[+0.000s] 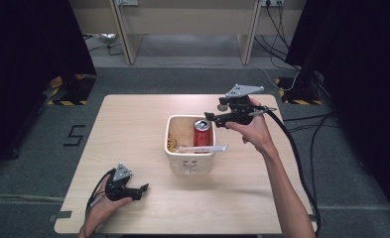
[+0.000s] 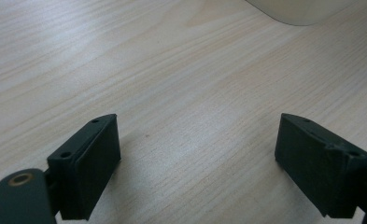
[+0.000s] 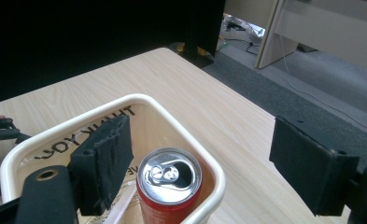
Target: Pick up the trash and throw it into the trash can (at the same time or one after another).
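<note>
From above I see a cream tub (image 1: 190, 158) at the middle of the bench (image 1: 133, 124), a red can (image 1: 202, 133) upright inside it and a white strip (image 1: 202, 148) across its near rim; the can's label is too small to read. My right gripper (image 1: 213, 119) hangs over the tub's right edge. My left gripper (image 1: 144, 188) rests near the front-left corner.

In the left gripper view the jaws stand wide apart over bare wood, the tub (image 2: 298, 11) cut off at the top.

In the right gripper view the jaws gape, empty, above the can (image 3: 169, 184). Inside the tub (image 3: 125, 100) I read "THANK YOU" upside down; further print is hidden.
</note>
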A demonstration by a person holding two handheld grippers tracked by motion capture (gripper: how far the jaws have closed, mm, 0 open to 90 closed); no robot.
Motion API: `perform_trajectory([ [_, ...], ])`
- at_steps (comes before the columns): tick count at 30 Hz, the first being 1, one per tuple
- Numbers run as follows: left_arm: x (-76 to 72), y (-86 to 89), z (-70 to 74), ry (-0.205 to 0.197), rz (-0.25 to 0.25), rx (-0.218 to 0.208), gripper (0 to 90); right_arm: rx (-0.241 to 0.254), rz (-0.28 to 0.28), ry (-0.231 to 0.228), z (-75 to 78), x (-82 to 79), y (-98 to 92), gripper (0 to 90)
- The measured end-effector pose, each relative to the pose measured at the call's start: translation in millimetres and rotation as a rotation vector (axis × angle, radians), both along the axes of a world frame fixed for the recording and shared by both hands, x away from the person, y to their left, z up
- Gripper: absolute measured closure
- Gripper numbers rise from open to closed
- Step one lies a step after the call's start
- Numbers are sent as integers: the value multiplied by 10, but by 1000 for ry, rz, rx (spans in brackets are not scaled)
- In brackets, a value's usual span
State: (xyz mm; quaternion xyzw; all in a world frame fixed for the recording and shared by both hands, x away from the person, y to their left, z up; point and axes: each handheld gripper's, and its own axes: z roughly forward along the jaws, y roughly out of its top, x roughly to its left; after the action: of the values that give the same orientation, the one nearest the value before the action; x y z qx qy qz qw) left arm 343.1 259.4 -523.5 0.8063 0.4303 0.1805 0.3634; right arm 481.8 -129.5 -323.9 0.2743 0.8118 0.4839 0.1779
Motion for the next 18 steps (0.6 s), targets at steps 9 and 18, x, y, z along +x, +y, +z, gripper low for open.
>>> perform_trajectory([
  [9, 0, 0, 0, 0, 0, 0, 133, -8, -11, -4, 16, -7, -36, 214],
  [18, 0, 0, 0, 0, 0, 0, 133, -14, -22, 1, -19, -2, -86, 215],
])
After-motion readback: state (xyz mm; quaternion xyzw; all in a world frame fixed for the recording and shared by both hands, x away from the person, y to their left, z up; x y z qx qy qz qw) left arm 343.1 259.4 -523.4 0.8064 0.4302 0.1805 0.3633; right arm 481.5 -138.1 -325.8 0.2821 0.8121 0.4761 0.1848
